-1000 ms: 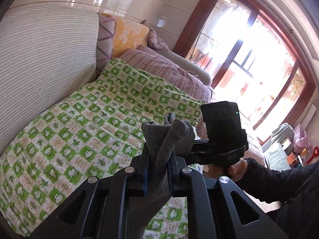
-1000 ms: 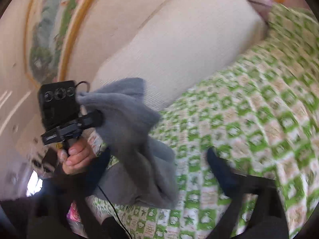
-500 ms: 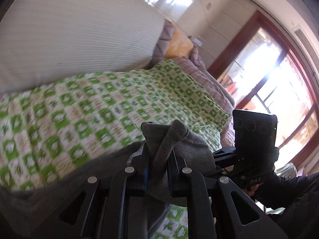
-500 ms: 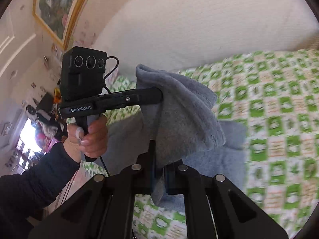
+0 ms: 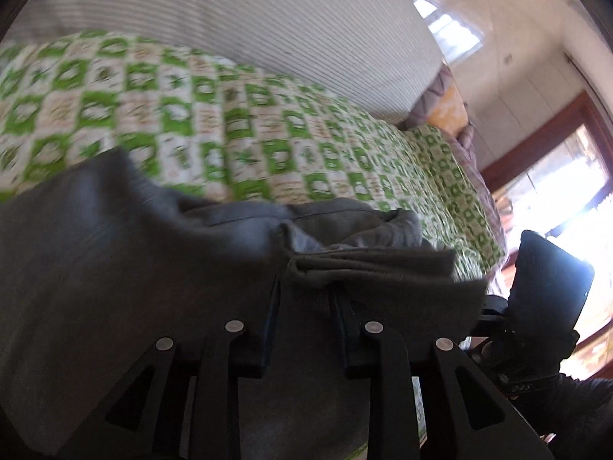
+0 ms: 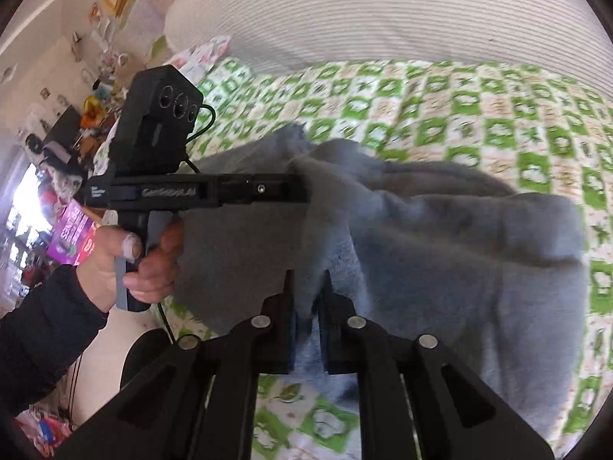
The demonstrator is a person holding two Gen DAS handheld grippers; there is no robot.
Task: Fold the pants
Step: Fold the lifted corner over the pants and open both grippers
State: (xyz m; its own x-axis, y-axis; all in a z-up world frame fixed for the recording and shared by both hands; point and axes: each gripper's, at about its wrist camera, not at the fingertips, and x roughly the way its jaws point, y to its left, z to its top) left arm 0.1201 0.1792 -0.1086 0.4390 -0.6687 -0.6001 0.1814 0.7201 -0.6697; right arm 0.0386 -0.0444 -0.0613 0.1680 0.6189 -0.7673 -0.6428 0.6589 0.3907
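Note:
The grey fleece pants (image 5: 115,268) lie bunched on the green-checked quilt (image 5: 230,134), one folded edge draped over my left gripper (image 5: 304,295). Its jaws are opening, and the cloth sits loosely in the widened gap. In the right wrist view the pants (image 6: 459,249) spread across the quilt (image 6: 498,115). My right gripper (image 6: 306,280) pinches a narrow ridge of them as its jaws begin opening. The left gripper (image 6: 302,188) reaches in level from the left, held by a hand (image 6: 126,264), with its tips buried in the cloth.
A large white striped cushion (image 6: 383,11) backs the bed. Patterned pillows (image 5: 444,107) sit at its far end, near a bright wood-framed window (image 5: 555,176). Beyond the bed's left edge lies clutter, including a purple box (image 6: 72,237). The right gripper's housing (image 5: 548,287) hangs close by.
Both grippers have come down with the pants, which now rest on the quilt instead of hanging. The right gripper closed on the cloth. The left jaws now stand wider.

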